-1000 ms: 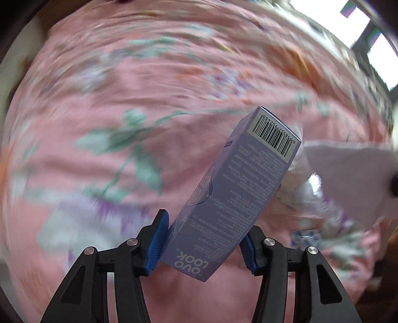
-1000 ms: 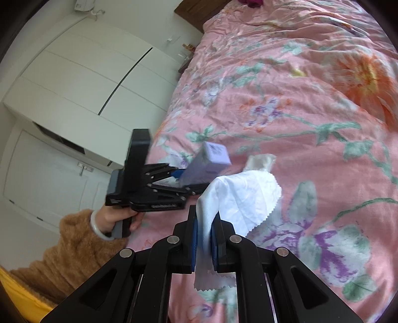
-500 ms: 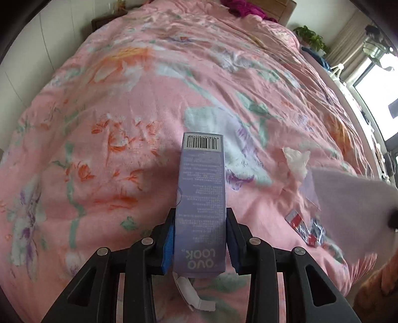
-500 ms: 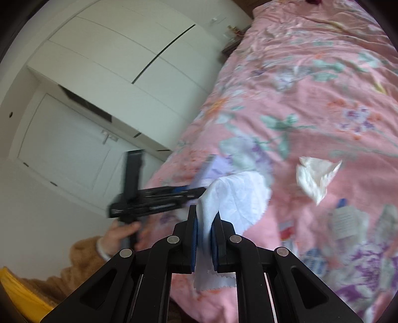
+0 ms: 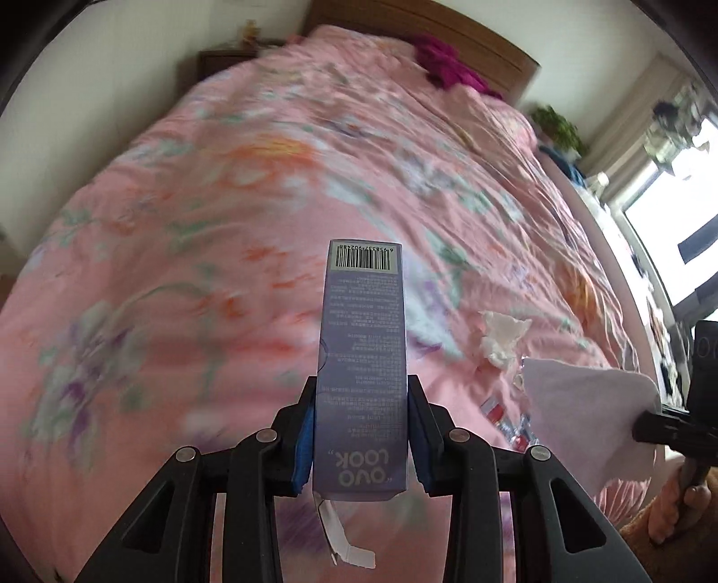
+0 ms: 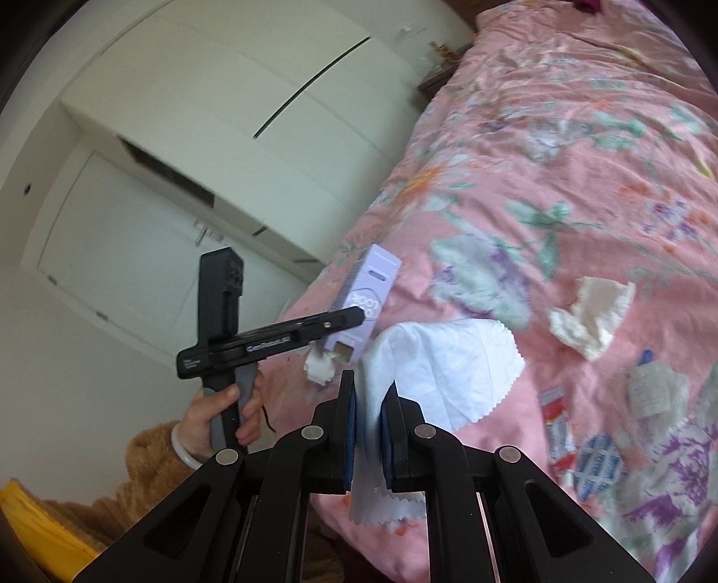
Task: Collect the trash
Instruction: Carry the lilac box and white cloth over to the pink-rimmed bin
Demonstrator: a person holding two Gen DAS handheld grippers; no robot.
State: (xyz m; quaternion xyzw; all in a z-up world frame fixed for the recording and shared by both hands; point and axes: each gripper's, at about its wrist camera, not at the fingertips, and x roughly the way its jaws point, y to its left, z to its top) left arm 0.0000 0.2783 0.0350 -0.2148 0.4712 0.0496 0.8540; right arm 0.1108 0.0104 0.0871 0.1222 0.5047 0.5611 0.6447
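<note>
My left gripper (image 5: 361,430) is shut on a tall lilac carton (image 5: 361,358) with a barcode at its far end, held above the bed's near edge; it also shows in the right wrist view (image 6: 365,300). My right gripper (image 6: 370,417) is shut on a white cloth (image 6: 448,372) with zigzag edges, which also shows in the left wrist view (image 5: 583,417). A crumpled white tissue (image 6: 592,314) and several small wrappers (image 6: 597,462) lie on the pink floral bedspread (image 6: 583,157).
White wardrobe doors (image 6: 224,134) stand left of the bed. A wooden headboard (image 5: 448,40) and magenta fabric (image 5: 448,67) are at the far end. A window (image 5: 664,251) and plants are at the right. A nightstand (image 5: 215,67) is at the far left.
Both grippers have pulled back from the bed with their loads. The carton, tilted a second ago, now stands straight in the left jaws. The tissue and wrappers came into view.
</note>
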